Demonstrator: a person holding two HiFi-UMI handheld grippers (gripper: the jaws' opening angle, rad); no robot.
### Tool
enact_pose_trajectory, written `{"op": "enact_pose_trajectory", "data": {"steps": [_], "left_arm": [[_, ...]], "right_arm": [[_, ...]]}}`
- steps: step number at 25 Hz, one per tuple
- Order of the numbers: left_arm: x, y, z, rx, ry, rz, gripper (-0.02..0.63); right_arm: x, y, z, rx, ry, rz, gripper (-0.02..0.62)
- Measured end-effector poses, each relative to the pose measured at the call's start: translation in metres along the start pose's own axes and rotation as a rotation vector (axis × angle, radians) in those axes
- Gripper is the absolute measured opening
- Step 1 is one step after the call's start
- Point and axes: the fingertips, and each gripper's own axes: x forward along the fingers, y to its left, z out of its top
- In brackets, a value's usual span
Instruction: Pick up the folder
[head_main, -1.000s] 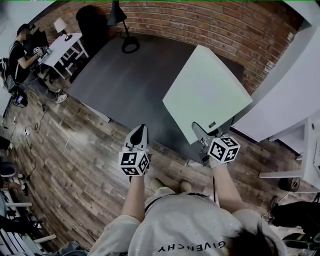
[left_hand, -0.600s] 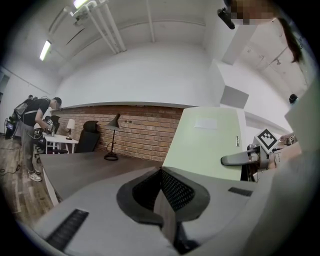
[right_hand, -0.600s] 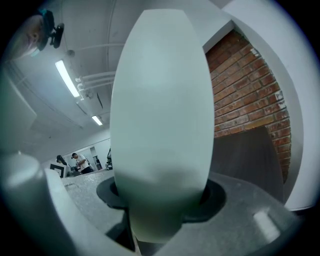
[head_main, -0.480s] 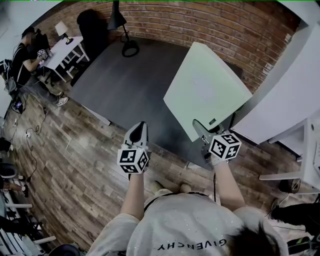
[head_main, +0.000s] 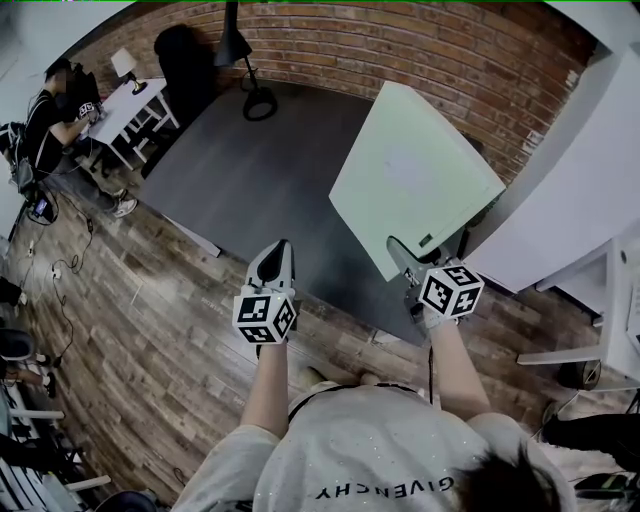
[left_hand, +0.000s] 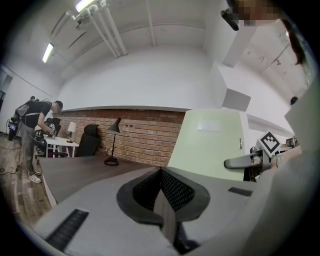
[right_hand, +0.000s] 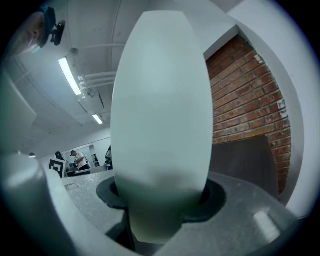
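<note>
The pale green folder (head_main: 415, 185) is up off the dark bench (head_main: 250, 170), standing over the bench's right end with its broad face tilted toward the head camera. Whether its far edge hangs quite clear of the benchtop cannot be told from the pictures. The right hand-held gripper (head_main: 403, 258) is clamped on the folder's near corner, at the bench's front edge. In the right gripper view the sheet (right_hand: 162, 115) runs straight up from between the two jaws (right_hand: 160, 200) and fills the middle of the picture. The left hand-held gripper (head_main: 275, 258) hangs over the bench's front edge, well apart from the folder, with its jaws pressed together on nothing (left_hand: 162, 195). From there the folder (left_hand: 210, 145) shows as a flat upright panel above the bench. The panel holds its shape with no sag from a single-corner hold, so it is probably stiff board or plastic, light, and thin. Its face looks smooth, so it may slide between the pads if the grip eases. A corner pinch also leaves the whole sheet free to swing or twist about that point. A steadier hold would probably be along the near edge closer to its middle, or with the left hand-held gripper taking the opposite near corner. The pick-up looks essentially accomplished.
</note>
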Motion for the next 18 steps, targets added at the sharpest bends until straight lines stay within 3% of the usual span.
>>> {"op": "enact_pose_trajectory", "data": {"steps": [18], "left_arm": [[0.000, 0.004, 0.019, 0.006, -0.034, 0.032, -0.002]], "right_arm": [[-0.005, -0.005, 0.021, -0.072, -0.016, -0.011, 0.258]]}}
